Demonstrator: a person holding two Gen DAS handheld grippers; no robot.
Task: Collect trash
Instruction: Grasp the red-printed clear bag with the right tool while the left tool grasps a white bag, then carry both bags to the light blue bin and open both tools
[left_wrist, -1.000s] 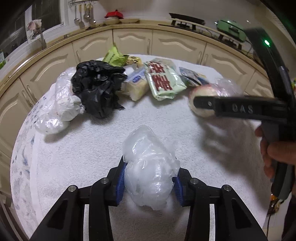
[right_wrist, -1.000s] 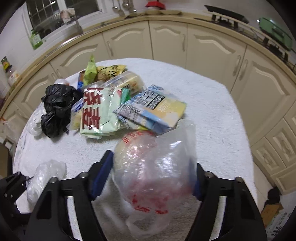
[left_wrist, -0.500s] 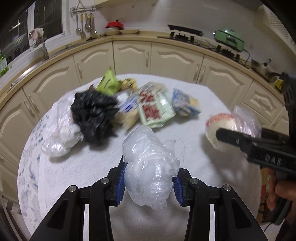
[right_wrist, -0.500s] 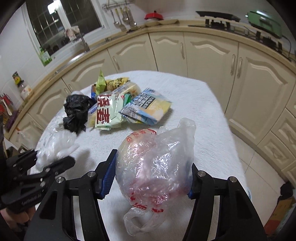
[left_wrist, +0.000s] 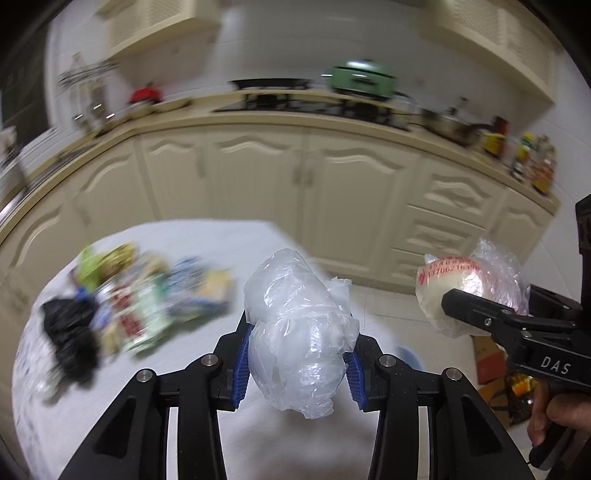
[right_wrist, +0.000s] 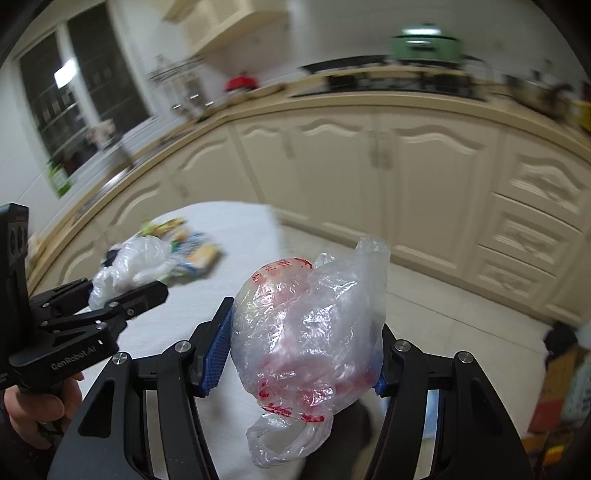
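My left gripper (left_wrist: 299, 350) is shut on a crumpled clear plastic bag (left_wrist: 295, 332), held up over the white-clothed table (left_wrist: 177, 362). In the right wrist view, my right gripper (right_wrist: 301, 354) is shut on a clear bag with red print (right_wrist: 303, 325), with its handle loop hanging below. Each gripper shows in the other's view: the right one with its red-printed bag (left_wrist: 469, 291) at the right, the left one (right_wrist: 125, 295) with its clear bag (right_wrist: 129, 264) at the left. A black bag (left_wrist: 70, 332) and snack wrappers (left_wrist: 147, 299) lie blurred on the table's far left.
Cream cabinets (left_wrist: 332, 192) curve behind the table, under a counter with a green pot (left_wrist: 362, 79). Tiled floor (right_wrist: 461, 317) shows beyond the table's right edge. A cardboard box (left_wrist: 487, 360) stands on the floor at the lower right.
Both grippers have risen with their bags and swung right, away from the trash pile. The pile has slid to the left of both views, and the right jaws have pinched in a little.
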